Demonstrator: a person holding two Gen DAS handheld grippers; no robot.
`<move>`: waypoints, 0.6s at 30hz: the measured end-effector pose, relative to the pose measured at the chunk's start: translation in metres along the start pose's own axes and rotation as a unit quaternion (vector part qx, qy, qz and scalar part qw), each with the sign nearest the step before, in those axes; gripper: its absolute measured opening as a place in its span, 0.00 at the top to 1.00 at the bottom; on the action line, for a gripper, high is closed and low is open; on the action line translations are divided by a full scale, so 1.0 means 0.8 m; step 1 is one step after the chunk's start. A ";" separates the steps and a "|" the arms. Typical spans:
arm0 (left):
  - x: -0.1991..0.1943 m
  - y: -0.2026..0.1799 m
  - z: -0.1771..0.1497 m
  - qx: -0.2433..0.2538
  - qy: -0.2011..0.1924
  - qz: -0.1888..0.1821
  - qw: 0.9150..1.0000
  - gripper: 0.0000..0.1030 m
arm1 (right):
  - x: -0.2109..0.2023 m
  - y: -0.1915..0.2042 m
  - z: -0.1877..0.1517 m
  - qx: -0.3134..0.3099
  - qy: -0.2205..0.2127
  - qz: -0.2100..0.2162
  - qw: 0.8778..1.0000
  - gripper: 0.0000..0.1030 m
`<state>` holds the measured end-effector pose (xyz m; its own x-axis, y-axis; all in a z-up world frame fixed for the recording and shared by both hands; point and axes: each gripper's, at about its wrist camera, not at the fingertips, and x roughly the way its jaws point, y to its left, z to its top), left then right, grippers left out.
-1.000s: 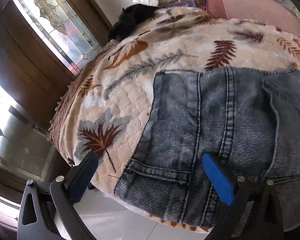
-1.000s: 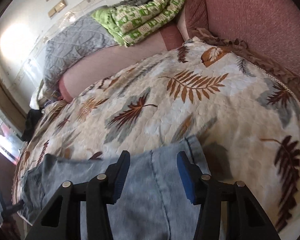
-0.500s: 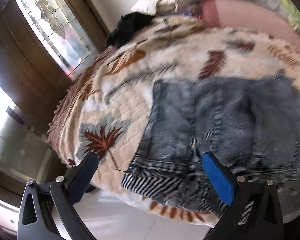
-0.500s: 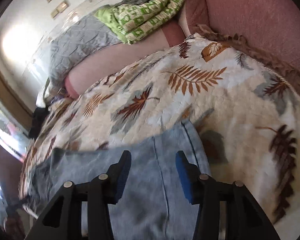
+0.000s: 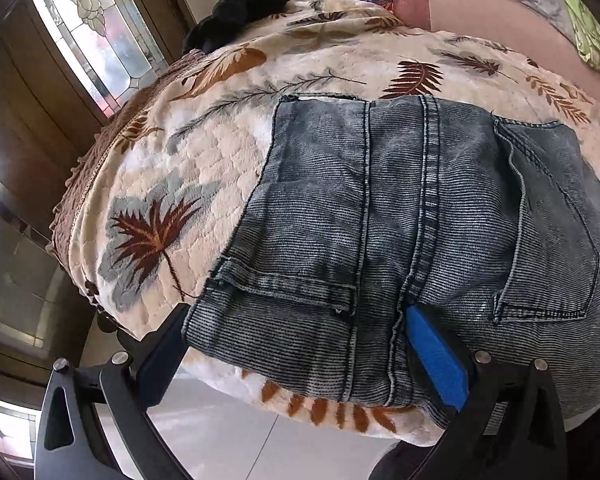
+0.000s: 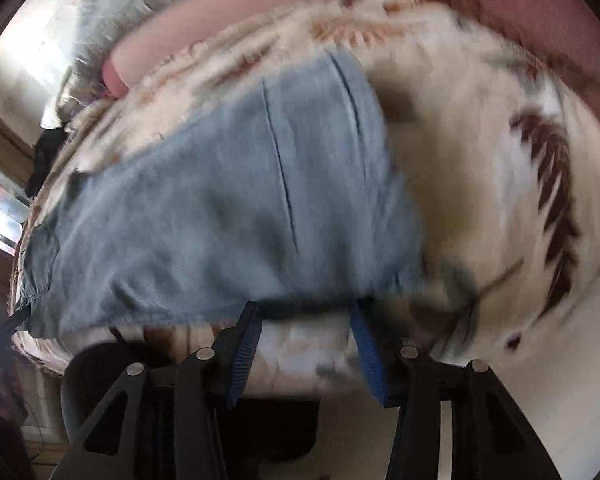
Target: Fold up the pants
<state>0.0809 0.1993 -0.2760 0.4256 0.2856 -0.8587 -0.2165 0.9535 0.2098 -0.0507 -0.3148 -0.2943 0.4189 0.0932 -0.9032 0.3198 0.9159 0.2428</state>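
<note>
The jeans (image 5: 400,216) lie flat on a leaf-print blanket (image 5: 188,168) that covers a bed, with the waistband end at the near edge of the bed in the left wrist view. We see 2 back pockets facing up, 1 on each side of the center seam, and the waistband hangs slightly over the blanket edge. In the right wrist view the jeans (image 6: 228,216) run from the near edge toward the far left, and the picture is blurred, so we cannot read the fabric detail there.

The left gripper (image 5: 296,344) sits at the waistband. Its 2 fingers are wide apart: the blue-padded finger (image 5: 436,356) lies against the denim at the center seam, and the other finger is partly hidden under the waistband corner. We see no clamping on the cloth.

The right gripper (image 6: 304,344) sits at the near hem of the jeans. Its 2 blue-edged fingers are apart, with their tips at the lower edge of the denim; the blur prevents us from telling whether they touch it.

Beyond the jeans, a black garment (image 5: 236,12) lies at the far end of the blanket. A stained-glass door (image 5: 96,40) stands to the left of the bed. A pink cushion (image 5: 480,12) borders the blanket at the far side, and pale floor tiles (image 5: 228,432) show below the bed edge.
</note>
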 end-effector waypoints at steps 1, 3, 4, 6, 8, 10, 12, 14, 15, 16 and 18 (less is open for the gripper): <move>-0.007 -0.001 0.003 0.003 -0.004 0.006 1.000 0.00 | -0.010 0.002 0.001 -0.007 -0.015 -0.001 1.000 0.52; -0.024 -0.001 0.007 0.009 -0.024 0.018 1.000 0.00 | -0.043 0.010 0.006 -0.038 -0.072 0.009 0.997 0.52; -0.040 -0.002 0.011 0.010 -0.044 0.022 0.999 0.00 | -0.060 0.012 0.010 -0.042 -0.091 0.010 0.995 0.52; -0.070 -0.003 0.018 0.006 -0.079 0.011 0.997 0.00 | -0.091 0.012 0.023 -0.026 -0.114 0.030 0.993 0.52; -0.108 -0.007 0.026 0.000 -0.112 -0.014 0.994 0.00 | -0.121 0.016 0.030 -0.018 -0.148 0.057 0.987 0.52; -0.144 -0.014 0.029 -0.006 -0.141 -0.037 0.989 0.00 | -0.152 0.033 0.032 -0.022 -0.191 0.075 0.978 0.52; -0.179 -0.024 0.025 -0.003 -0.175 -0.059 0.983 0.00 | -0.189 0.056 0.022 -0.039 -0.249 0.096 0.963 0.51; -0.213 -0.039 0.019 0.010 -0.211 -0.076 0.975 0.00 | -0.220 0.083 0.009 -0.052 -0.311 0.100 0.944 0.42; -0.225 -0.044 0.017 0.014 -0.221 -0.081 0.972 0.00 | -0.233 0.099 0.001 -0.059 -0.342 0.097 0.933 0.34; -0.237 -0.048 0.014 0.014 -0.229 -0.089 0.969 0.00 | -0.246 0.111 -0.010 -0.063 -0.379 0.095 0.919 0.18; -0.250 -0.052 0.006 0.009 -0.239 -0.102 0.965 0.00 | -0.258 0.125 -0.025 -0.061 -0.422 0.098 0.899 0.00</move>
<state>0.0093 0.1032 -0.1106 0.8162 0.0988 -0.5693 -0.0717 0.9950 0.0699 -0.1220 -0.2349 -0.0911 0.9690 -0.0251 -0.2458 0.0959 0.9550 0.2806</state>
